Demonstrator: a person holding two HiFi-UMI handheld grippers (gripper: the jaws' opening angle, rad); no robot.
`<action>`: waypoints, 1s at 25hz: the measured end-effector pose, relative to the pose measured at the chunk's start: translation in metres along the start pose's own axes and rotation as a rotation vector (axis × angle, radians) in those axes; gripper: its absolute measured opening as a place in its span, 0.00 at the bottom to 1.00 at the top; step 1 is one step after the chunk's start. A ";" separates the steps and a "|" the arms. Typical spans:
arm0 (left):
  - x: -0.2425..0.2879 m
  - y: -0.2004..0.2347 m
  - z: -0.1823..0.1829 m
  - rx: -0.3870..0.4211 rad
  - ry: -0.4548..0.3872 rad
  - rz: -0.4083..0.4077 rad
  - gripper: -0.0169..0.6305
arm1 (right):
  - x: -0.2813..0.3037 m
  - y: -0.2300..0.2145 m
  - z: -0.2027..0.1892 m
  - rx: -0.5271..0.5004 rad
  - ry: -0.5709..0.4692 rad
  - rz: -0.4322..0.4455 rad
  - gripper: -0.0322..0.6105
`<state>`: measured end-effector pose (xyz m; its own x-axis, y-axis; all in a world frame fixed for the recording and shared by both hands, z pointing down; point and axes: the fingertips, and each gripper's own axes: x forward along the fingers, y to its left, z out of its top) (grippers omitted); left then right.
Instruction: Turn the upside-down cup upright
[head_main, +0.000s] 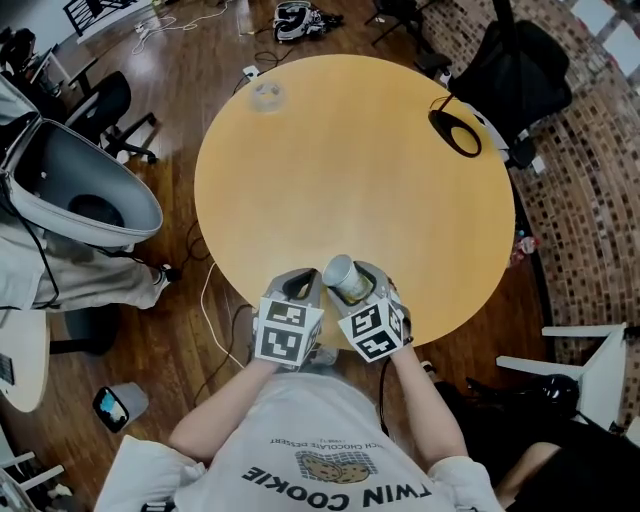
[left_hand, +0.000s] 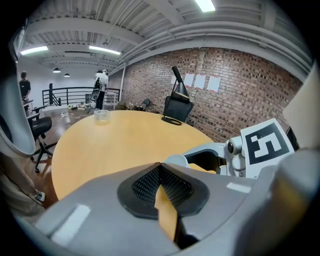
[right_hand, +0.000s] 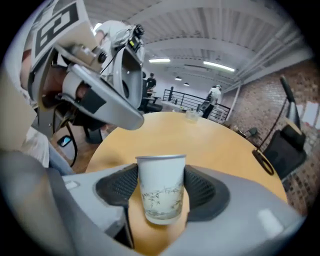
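The right gripper (right_hand: 161, 196) is clamped on the white paper cup with a faint bamboo print (right_hand: 161, 187), which sits between its black mesh pads (right_hand: 116, 189). The wide rim is uppermost, so the turning looks about done. The cup seems to hang clear of the round yellow wooden table (head_main: 350, 160) beneath. Left to do: set it down and let go. Just beside it, the left gripper (left_hand: 161, 182) is closed on nothing.

Left tool (left_hand: 160, 169) closed empty, right tool (right_hand: 161, 181) clamping cup (right_hand: 160, 197)
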<state>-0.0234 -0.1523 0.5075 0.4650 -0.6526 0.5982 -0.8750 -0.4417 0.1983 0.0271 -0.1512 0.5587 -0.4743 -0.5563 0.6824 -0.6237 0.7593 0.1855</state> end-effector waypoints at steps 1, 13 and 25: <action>0.001 -0.001 0.001 0.004 0.000 -0.004 0.03 | -0.001 -0.005 0.000 0.045 -0.022 -0.019 0.50; 0.006 -0.012 0.006 0.064 0.020 -0.025 0.03 | -0.011 -0.046 -0.012 0.418 -0.324 -0.227 0.50; 0.010 -0.021 0.005 0.070 0.027 -0.041 0.03 | -0.024 -0.037 -0.036 0.443 -0.299 -0.252 0.50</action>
<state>0.0005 -0.1521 0.5055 0.4952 -0.6168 0.6118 -0.8435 -0.5101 0.1685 0.0834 -0.1534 0.5607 -0.3925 -0.8211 0.4144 -0.9093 0.4141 -0.0409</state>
